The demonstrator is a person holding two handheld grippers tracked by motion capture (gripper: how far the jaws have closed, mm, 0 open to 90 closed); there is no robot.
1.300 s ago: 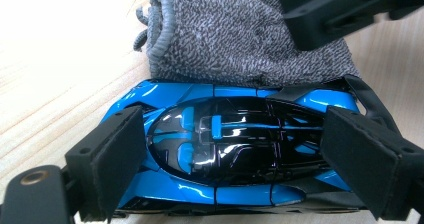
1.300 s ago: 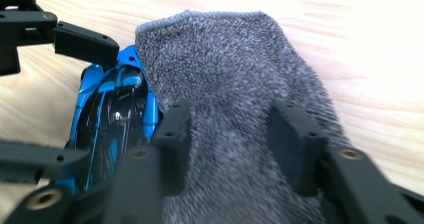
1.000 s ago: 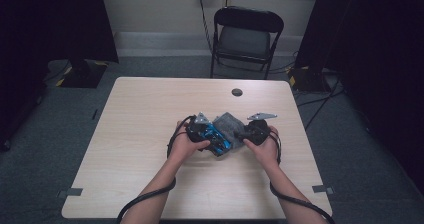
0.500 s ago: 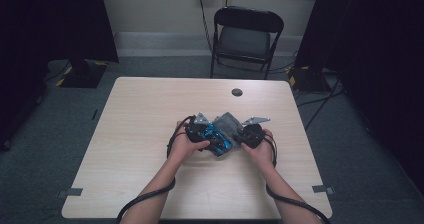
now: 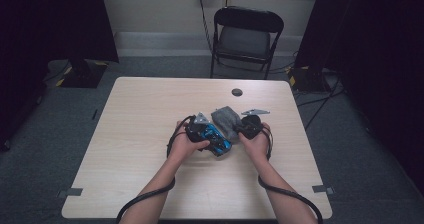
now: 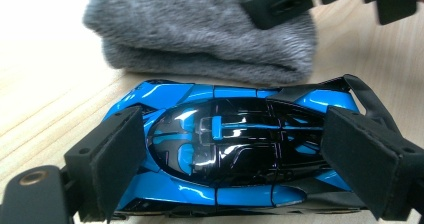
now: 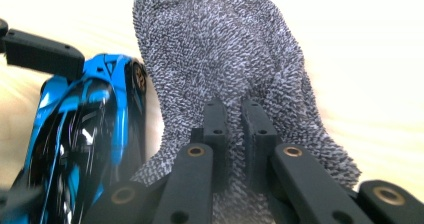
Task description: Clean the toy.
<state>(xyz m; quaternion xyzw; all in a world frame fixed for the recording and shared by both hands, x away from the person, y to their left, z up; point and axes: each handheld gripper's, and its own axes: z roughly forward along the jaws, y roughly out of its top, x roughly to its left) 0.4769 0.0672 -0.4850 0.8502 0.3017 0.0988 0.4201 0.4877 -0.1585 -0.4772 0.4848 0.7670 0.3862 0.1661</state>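
A glossy blue and black toy car (image 5: pixel 217 139) lies on the table (image 5: pixel 150 114) between my two hands. My left gripper (image 6: pixel 240 159) is shut on the toy car (image 6: pixel 235 149), one pad at each end. Just beyond the car lies a folded grey cloth (image 5: pixel 225 118). My right gripper (image 7: pixel 234 114) has just been closing and now pinches a fold of the grey cloth (image 7: pixel 225 49) between its jaws. The car (image 7: pixel 85 129) lies to the left of the cloth in the right gripper view.
A small black round object (image 5: pixel 237 92) sits near the table's far edge. A black folding chair (image 5: pixel 247 34) stands behind the table. Cables trail from both grippers off the near edge. Bare wood lies to the left and right of the hands.
My right gripper has shifted slightly left onto the grey cloth. The left hand and the car have stayed put.
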